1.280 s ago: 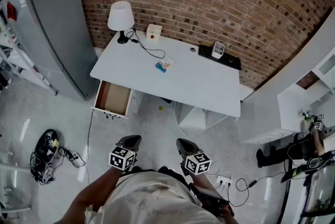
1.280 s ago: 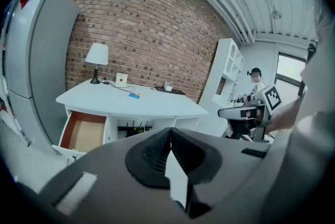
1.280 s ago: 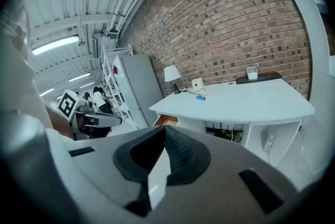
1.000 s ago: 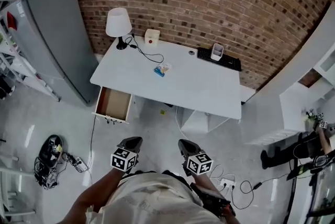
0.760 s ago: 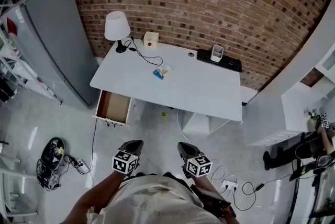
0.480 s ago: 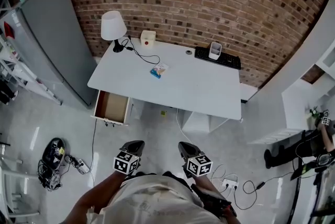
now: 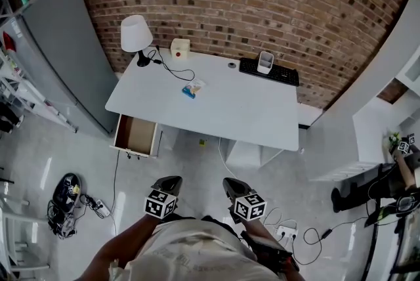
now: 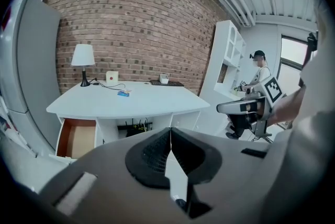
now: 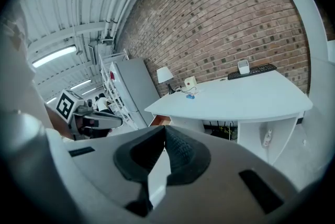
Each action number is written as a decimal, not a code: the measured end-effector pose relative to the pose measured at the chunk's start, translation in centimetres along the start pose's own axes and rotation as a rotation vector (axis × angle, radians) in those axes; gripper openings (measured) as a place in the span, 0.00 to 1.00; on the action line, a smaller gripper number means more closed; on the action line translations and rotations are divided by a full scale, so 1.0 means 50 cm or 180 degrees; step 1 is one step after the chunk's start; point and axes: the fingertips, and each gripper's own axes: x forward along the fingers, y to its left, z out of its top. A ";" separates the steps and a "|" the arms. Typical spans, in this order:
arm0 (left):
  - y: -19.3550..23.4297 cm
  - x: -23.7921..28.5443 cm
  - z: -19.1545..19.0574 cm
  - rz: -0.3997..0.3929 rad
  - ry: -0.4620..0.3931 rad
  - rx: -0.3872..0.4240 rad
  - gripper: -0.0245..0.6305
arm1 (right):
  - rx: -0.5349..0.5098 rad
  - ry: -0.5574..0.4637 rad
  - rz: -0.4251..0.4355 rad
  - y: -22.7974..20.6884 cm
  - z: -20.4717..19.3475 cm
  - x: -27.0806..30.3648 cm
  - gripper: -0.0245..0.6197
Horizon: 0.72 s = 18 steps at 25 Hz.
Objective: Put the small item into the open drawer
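Observation:
The small item (image 7: pixel 191 88), a blue and white packet, lies on the white desk (image 7: pixel 230 109), left of its middle. Under the desk's left end the drawer (image 7: pixel 134 135) stands pulled out, its brown inside bare. My left gripper (image 7: pixel 169 182) and right gripper (image 7: pixel 231 184) hang close to my body, well short of the desk, both shut with nothing between the fingers. The left gripper view shows its jaws (image 8: pixel 170 134) meeting, with the packet (image 8: pixel 124 93) and drawer (image 8: pixel 76 138) far ahead. In the right gripper view that gripper (image 9: pixel 163 131) is also closed, the packet (image 9: pixel 190 96) distant.
On the desk stand a lamp (image 7: pixel 134 33), a small white box (image 7: pixel 180 46), a keyboard (image 7: pixel 269 71) and a white cup (image 7: pixel 264 61). A grey cabinet (image 7: pixel 59 43) flanks the drawer's left. Cables and gear (image 7: pixel 65 191) lie on the floor left; a person (image 7: pixel 394 174) sits far right.
The desk and drawer have drifted slightly left in the head view as I move. Both grippers stay shut and in the same spot before my body.

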 end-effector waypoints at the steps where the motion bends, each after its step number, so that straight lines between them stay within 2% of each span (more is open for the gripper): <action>1: -0.007 0.003 0.002 0.0010 -0.0008 -0.0006 0.05 | 0.0008 0.0010 0.0002 -0.007 -0.001 -0.005 0.05; 8: -0.036 0.016 -0.024 0.0071 0.0038 -0.0083 0.05 | 0.0026 0.0145 0.0039 -0.022 -0.034 -0.025 0.05; 14: -0.048 0.021 -0.009 0.0103 0.0022 0.0000 0.05 | 0.0127 0.0251 0.0036 -0.029 -0.066 -0.035 0.05; 18: -0.035 0.014 -0.037 0.0126 0.0134 -0.0069 0.05 | 0.0194 0.0313 0.0065 -0.019 -0.080 -0.017 0.05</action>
